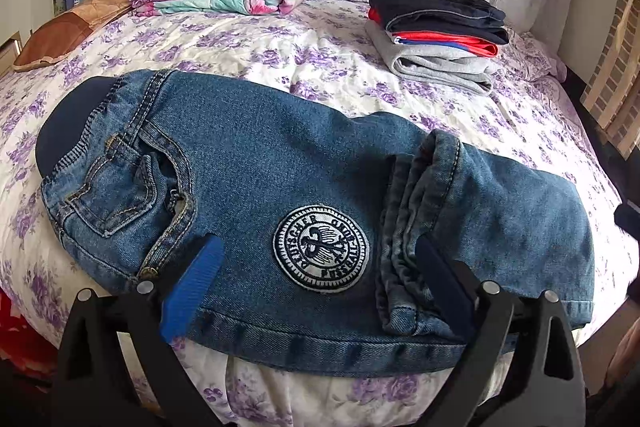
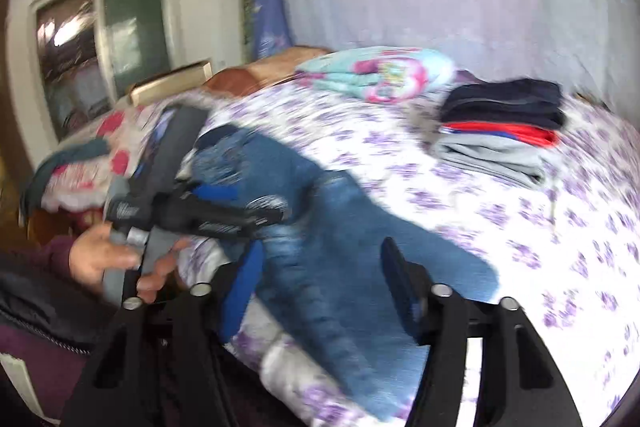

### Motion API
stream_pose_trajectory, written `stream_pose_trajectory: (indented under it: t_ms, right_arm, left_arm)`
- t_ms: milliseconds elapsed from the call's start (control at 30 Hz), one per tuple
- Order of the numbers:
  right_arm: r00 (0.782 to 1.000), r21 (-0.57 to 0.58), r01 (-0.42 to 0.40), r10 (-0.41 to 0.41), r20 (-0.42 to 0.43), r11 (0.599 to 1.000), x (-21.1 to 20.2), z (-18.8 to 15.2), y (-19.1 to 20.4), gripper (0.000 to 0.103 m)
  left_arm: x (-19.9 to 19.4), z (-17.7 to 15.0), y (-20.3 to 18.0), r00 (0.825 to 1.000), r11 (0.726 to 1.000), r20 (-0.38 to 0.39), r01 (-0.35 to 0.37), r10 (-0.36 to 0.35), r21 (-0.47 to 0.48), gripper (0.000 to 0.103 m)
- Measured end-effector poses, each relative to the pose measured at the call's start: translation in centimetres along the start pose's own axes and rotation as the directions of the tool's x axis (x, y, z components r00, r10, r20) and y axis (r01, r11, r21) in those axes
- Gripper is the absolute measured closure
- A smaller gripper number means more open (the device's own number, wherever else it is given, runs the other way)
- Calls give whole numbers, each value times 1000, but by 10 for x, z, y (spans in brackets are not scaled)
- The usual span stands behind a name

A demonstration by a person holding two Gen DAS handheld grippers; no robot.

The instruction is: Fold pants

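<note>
Left wrist view: the small blue denim pants with a round embroidered patch lie flat on the purple-flowered bedspread, long axis running left to right across the tongs, waistband left, cuffs folded back on the right. The left gripper is spread wide right over the near edge, pinching nothing, so it looks nearer for the next fold. Right wrist view is blurry: the right gripper is spread too, empty, with the pants running diagonally beneath, and only here you see the person's hand holding the other tool.
</note>
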State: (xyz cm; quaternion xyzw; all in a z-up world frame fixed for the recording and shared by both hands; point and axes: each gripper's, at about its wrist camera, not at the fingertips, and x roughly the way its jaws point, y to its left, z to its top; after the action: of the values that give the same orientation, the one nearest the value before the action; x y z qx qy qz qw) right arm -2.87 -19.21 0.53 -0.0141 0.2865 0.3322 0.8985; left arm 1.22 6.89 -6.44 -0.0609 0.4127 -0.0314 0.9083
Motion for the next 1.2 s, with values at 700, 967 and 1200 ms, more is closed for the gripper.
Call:
stream_pose_trajectory:
  t_ms: [700, 967, 1200]
  right_arm:
    - [996, 174, 50, -36, -81, 983, 53, -34, -46, 50]
    - [990, 381, -90, 42, 131, 920, 33, -49, -96, 32]
    - [992, 308, -37, -2, 127, 951, 39, -48, -83, 32]
  left_arm:
    - [-35, -10, 32, 988, 985, 130, 102, -84, -138, 6]
    - [-31, -25, 163, 952, 776, 122, 300, -282, -555, 5]
    - [6, 6, 159, 945, 762, 177, 326, -274, -559, 5]
